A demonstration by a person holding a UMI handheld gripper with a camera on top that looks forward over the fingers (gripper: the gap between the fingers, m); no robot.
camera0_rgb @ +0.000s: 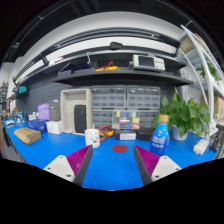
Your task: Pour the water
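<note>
**Hand-held gripper open over blue worktop, nothing held**

Your hand-held gripper (112,165) sits low over the blue worktop (110,172), fingers spread wide with the magenta pads (79,159) facing each other and only bare worktop between them. You're gripping nothing.

Ahead of the fingers, roughly centred, a small red disc (120,148) lies flat on the worktop. Beyond the left finger stands a white cup (92,137), upright, apart from the pad. Beyond the right finger a blue bottle (160,136) stands upright, close to the green potted plant (185,115) behind it. Whether either vessel holds water, can't tell.

Far left: a tan block (27,135) on the worktop. A wire-grid rack (130,100) and a shelf (120,68) with an appliance on it run along the back.
</note>
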